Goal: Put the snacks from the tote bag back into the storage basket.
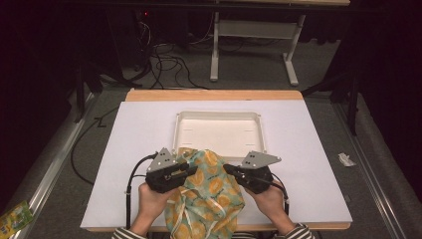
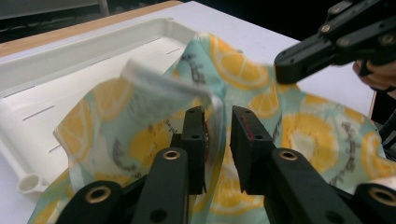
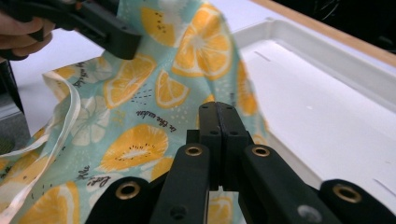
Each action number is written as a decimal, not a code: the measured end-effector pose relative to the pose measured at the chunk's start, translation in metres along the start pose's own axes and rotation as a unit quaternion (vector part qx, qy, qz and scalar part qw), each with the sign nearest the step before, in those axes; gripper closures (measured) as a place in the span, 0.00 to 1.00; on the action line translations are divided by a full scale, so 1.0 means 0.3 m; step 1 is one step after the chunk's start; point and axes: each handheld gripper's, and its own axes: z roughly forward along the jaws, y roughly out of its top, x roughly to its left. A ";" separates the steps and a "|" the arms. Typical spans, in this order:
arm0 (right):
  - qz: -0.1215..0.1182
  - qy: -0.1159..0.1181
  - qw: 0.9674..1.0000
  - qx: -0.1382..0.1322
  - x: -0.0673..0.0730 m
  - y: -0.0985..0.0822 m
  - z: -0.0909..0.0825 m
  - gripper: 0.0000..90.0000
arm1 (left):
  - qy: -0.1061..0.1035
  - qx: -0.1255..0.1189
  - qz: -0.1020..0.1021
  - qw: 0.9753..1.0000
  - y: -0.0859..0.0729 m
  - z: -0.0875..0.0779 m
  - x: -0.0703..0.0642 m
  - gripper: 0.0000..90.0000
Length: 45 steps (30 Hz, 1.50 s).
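Low in the centre of the high view, a crumpled turquoise cloth printed with orange citrus slices (image 1: 209,191) lies on the white-topped table (image 1: 134,144), running from the bottom edge of the frame up to the near rim of a shallow white plastic tray (image 1: 218,130) and overlapping that rim slightly. The left claw (image 1: 191,169) meets the cloth from the left of the frame, the right claw (image 1: 226,168) from the right, each carried by a hand with a striped cuff at the lower edge.

Seen in the left gripper view, the left claw (image 2: 218,135) stands with its jaws slightly apart; a raised fold of the cloth (image 2: 261,93), with a pale hem, sits in the gap against the left jaw, not squeezed. The other claw pinches the cloth at the upper right of that frame.

Across the right gripper view, the right claw (image 3: 218,114) has its jaws pressed together, with the cloth (image 3: 140,107) at their tip. Whether fabric is caught between them cannot be told from that view. The tray (image 3: 327,88) fills the right half of the frame.
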 end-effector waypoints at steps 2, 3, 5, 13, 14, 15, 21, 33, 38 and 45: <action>0.006 -0.007 1.000 -0.002 -0.013 -0.007 -0.022 1.00 | 0.005 -0.003 -0.001 1.000 -0.006 -0.010 -0.001 0.79; 0.006 -0.011 1.000 -0.003 -0.020 -0.012 -0.032 1.00 | 0.007 -0.004 -0.001 1.000 -0.009 -0.016 -0.002 0.77; 0.013 -0.017 1.000 -0.007 -0.033 -0.023 -0.049 1.00 | 0.011 -0.006 -0.004 1.000 -0.015 -0.025 -0.002 0.75; 0.026 -0.032 0.999 -0.014 -0.068 -0.060 -0.100 1.00 | 0.047 -0.004 -0.008 0.999 -0.035 -0.054 0.004 0.62; 0.029 -0.034 0.999 -0.014 -0.074 -0.069 -0.107 1.00 | 0.050 -0.004 -0.009 0.999 -0.038 -0.057 0.006 0.59; 0.029 -0.035 0.999 -0.015 -0.077 -0.074 -0.109 1.00 | 0.053 -0.004 -0.012 0.999 -0.041 -0.059 0.008 0.58; 0.041 -0.040 0.998 -0.017 -0.097 -0.109 -0.131 1.00 | 0.082 0.006 -0.029 0.996 -0.073 -0.072 0.029 0.50; 0.049 -0.050 0.998 -0.008 -0.119 -0.158 -0.145 1.00 | 0.138 0.048 -0.081 0.986 -0.146 -0.049 0.083 0.39; 0.046 -0.052 0.998 -0.006 -0.125 -0.173 -0.144 1.00 | 0.138 0.053 -0.112 0.983 -0.165 -0.041 0.111 0.37; 0.052 -0.058 0.997 0.000 -0.139 -0.195 -0.139 1.00 | 0.119 0.060 -0.121 0.984 -0.172 -0.020 0.118 0.53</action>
